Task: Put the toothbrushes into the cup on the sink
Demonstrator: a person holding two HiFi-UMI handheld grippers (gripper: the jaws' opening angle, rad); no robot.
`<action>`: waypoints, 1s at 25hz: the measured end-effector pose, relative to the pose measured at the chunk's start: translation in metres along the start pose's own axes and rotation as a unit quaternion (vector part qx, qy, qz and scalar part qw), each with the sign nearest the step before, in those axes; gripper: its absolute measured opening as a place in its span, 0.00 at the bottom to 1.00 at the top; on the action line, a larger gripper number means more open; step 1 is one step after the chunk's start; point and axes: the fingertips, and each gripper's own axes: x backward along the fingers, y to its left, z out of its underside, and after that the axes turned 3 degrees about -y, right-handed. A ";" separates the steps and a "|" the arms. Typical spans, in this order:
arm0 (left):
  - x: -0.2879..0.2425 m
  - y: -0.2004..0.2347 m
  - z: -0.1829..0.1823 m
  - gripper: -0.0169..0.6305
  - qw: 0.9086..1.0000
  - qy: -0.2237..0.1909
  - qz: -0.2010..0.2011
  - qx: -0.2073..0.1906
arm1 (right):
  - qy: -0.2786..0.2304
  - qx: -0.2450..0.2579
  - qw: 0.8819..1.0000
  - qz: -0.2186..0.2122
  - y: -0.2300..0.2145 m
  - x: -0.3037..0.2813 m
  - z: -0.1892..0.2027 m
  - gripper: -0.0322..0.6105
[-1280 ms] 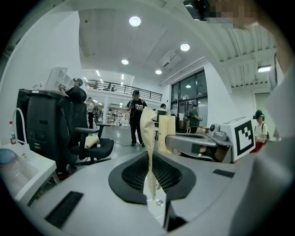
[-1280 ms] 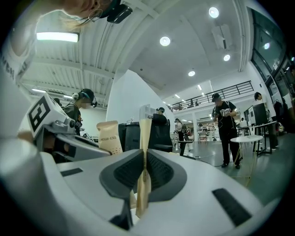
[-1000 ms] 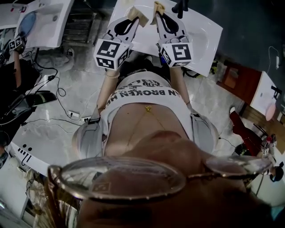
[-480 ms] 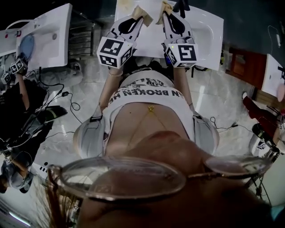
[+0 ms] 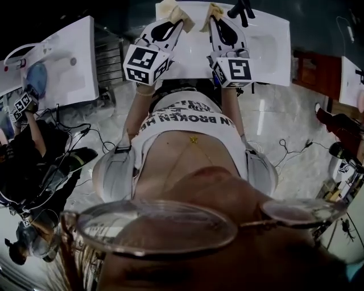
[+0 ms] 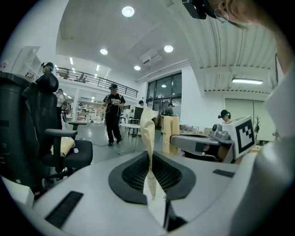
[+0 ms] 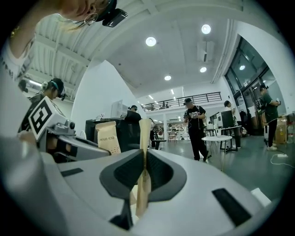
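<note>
Both tools hung over the near edge of the white sink (image 5: 267, 51). The left gripper (image 5: 170, 11) and the right gripper (image 5: 215, 11) each had jaws pressed together on nothing but their own tan tip covers (image 6: 148, 133). Neither the toothbrushes nor the cup showed in any view, on the sink or beside it. The sound move was probably to scan the sink, find a brush, then spread one pair of jaws before reaching.

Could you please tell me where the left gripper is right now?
Head view, top left of centre: the left gripper is over the white sink, beside the right gripper.
</note>
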 end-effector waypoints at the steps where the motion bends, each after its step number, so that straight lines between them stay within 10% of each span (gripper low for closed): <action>1: 0.001 0.007 0.002 0.08 1.000 0.001 0.002 0.001 | 0.002 0.001 1.000 0.003 0.003 -0.004 0.002 0.10; 25: -0.022 0.134 0.026 0.08 0.996 0.031 -0.073 -0.029 | 0.031 0.000 0.996 0.081 -0.023 -0.015 0.024 0.10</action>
